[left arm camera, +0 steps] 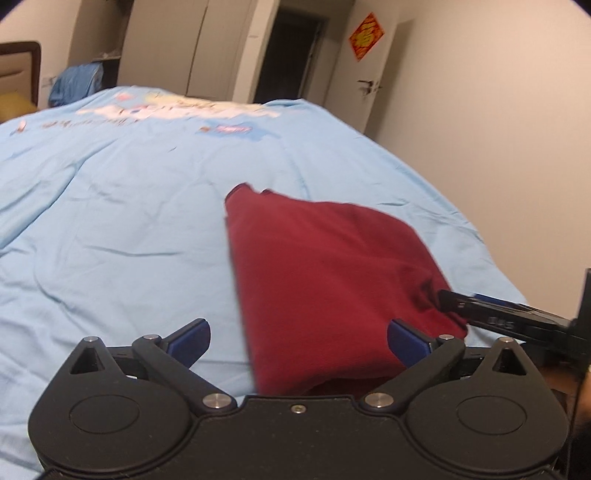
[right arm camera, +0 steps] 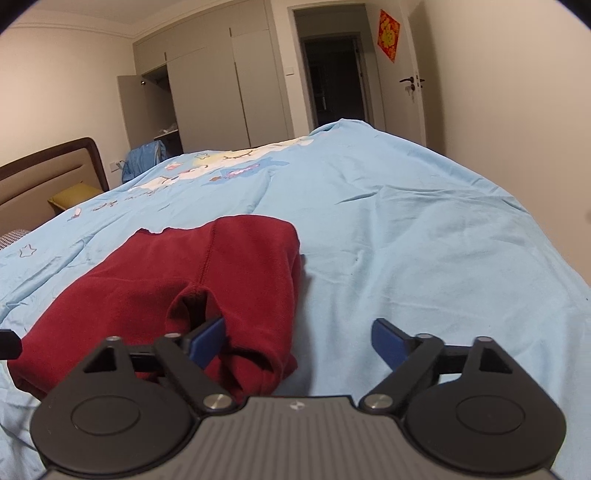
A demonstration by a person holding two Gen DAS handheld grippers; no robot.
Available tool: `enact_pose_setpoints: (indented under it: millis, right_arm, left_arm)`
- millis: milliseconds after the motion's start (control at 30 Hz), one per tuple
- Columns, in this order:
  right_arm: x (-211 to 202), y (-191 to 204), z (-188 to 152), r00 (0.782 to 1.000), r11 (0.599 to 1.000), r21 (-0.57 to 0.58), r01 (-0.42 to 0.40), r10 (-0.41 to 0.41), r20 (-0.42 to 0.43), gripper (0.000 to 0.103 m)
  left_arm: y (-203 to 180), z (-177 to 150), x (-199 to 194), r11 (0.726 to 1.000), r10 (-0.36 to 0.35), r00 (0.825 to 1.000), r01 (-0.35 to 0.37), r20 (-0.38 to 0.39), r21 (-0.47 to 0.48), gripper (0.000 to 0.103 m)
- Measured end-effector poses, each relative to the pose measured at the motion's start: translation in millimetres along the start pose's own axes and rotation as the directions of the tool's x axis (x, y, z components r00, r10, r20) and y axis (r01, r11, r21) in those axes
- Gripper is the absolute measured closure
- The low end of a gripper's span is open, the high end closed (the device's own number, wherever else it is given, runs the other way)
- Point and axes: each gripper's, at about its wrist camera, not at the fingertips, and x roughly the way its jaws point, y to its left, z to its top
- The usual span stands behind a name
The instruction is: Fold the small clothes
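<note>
Garment (right arm camera: 192, 280) on bedspread (right arm camera: 406, 229) — wardrobe (right arm camera: 207, 96) behind, doorway (right arm camera: 332, 77) to its right

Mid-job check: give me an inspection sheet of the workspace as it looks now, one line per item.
Surface: bed with a light blue cover, wrinkled, cartoon print at the far end.
Job's things: one dark red garment, folded over, lying on the cover.
Clutter: blue cloth heap beyond the bed; yellow item by the headboard.
Grippers: left gripper open, its right finger against the garment's near edge; right gripper open, its left finger at a garment fold.
Cables: nothing seen.
Surroundings: wardrobe with one door open, dark doorway, red wall decoration, closed door with handle.
</note>
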Motion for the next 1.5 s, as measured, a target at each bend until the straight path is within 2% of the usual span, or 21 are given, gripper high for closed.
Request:
enact_pose_setpoints:
  millis: [100, 233, 467, 567, 633, 700, 867, 933, 1000, 1033, 1100, 1133, 1167, 1200, 1300, 1500]
  right_arm:
    - [-5.1, -1.6, -4.6, 1.0, 1.0, 0.002, -0.001, 0.001, -0.011, 0.002]
    - [-11.8, -7.0, -7.4, 1.0, 1.0, 0.01, -0.006, 0.007, -0.003, 0.0]
    - [-7.4, -29.1, 8.8, 0.996, 0.983, 0.166, -0.074, 0.066, 0.054, 0.0]
    - [10.0, -30.1, 16.3, 0.995, 0.98, 0.175, -0.096, 0.089, 0.045, 0.001]
    - [25.1, -27.6, 20.3, 0.994, 0.98, 0.167, -0.106, 0.103, 0.025, 0.008]
    - [40.7, -25.3, 24.2, 0.994, 0.979, 0.171, -0.106, 0.109, -0.003, 0.019]
    - [71.7, -19.6, 28.1, 0.985, 0.97, 0.193, -0.146, 0.16, -0.06, 0.034]
    - [78.4, -20.0, 27.4, 0.979, 0.96, 0.224, -0.169, 0.189, -0.071, 0.04]
    - [81.3, -19.8, 26.8, 0.974, 0.951, 0.244, -0.189, 0.213, -0.075, 0.056]
    - [81.5, -20.1, 26.9, 0.972, 0.948, 0.249, -0.199, 0.223, -0.075, 0.059]
    - [81.1, -16.8, 27.7, 0.969, 0.947, 0.242, -0.211, 0.234, -0.072, 0.078]
    - [79.5, -12.9, 29.3, 0.971, 0.951, 0.229, -0.209, 0.229, -0.068, 0.082]
    - [77.3, -9.2, 31.4, 0.973, 0.956, 0.212, -0.204, 0.221, -0.062, 0.086]
    - [75.3, -5.6, 33.7, 0.975, 0.959, 0.197, -0.204, 0.218, -0.052, 0.088]
    - [65.4, 5.8, 45.4, 0.974, 0.962, 0.158, -0.223, 0.227, -0.004, 0.088]
    - [60.3, 34.5, 77.3, 0.961, 0.959, 0.09, -0.27, 0.263, 0.08, 0.089]
  left_arm:
    - [7.5, -0.8, -1.2, 1.0, 0.005, 1.0, -0.005, -0.004, -0.012, 0.001]
    - [11.4, -1.7, -3.0, 1.0, 0.009, 1.0, -0.009, -0.005, -0.02, 0.001]
    - [18.1, 5.7, 1.7, 0.999, 0.016, 1.0, -0.016, -0.001, -0.044, 0.001]
    - [21.4, 12.0, 11.3, 0.999, 0.007, 1.0, -0.007, 0.0, -0.052, 0.001]
    - [25.3, 16.9, 19.8, 0.998, 0.012, 1.0, -0.012, -0.007, -0.06, 0.001]
    - [30.2, 21.5, 28.4, 0.997, 0.004, 1.0, -0.006, -0.024, -0.071, 0.001]
    - [44.7, 30.9, 52.8, 0.991, -0.049, 0.995, 0.038, -0.083, -0.131, 0.002]
    - [48.8, 32.8, 60.5, 0.985, -0.089, 0.99, 0.071, -0.106, -0.159, 0.007]
    - [50.8, 34.0, 65.9, 0.977, -0.13, 0.983, 0.106, -0.128, -0.184, 0.017]
    - [50.8, 34.2, 67.2, 0.974, -0.148, 0.98, 0.121, -0.132, -0.19, 0.02]
    - [48.0, 35.1, 68.7, 0.971, -0.177, 0.975, 0.15, -0.137, -0.185, 0.037]
    - [45.7, 36.1, 68.6, 0.973, -0.174, 0.975, 0.149, -0.138, -0.174, 0.039]
    - [42.8, 37.1, 68.2, 0.977, -0.166, 0.977, 0.145, -0.135, -0.157, 0.047]
    - [40.8, 38.5, 67.0, 0.978, -0.168, 0.977, 0.149, -0.13, -0.143, 0.061]
    - [36.8, 46.1, 60.0, 0.982, -0.163, 0.982, 0.152, -0.094, -0.112, 0.071]
    - [42.6, 70.8, 38.6, 0.987, -0.143, 0.99, 0.143, 0.008, -0.07, 0.073]
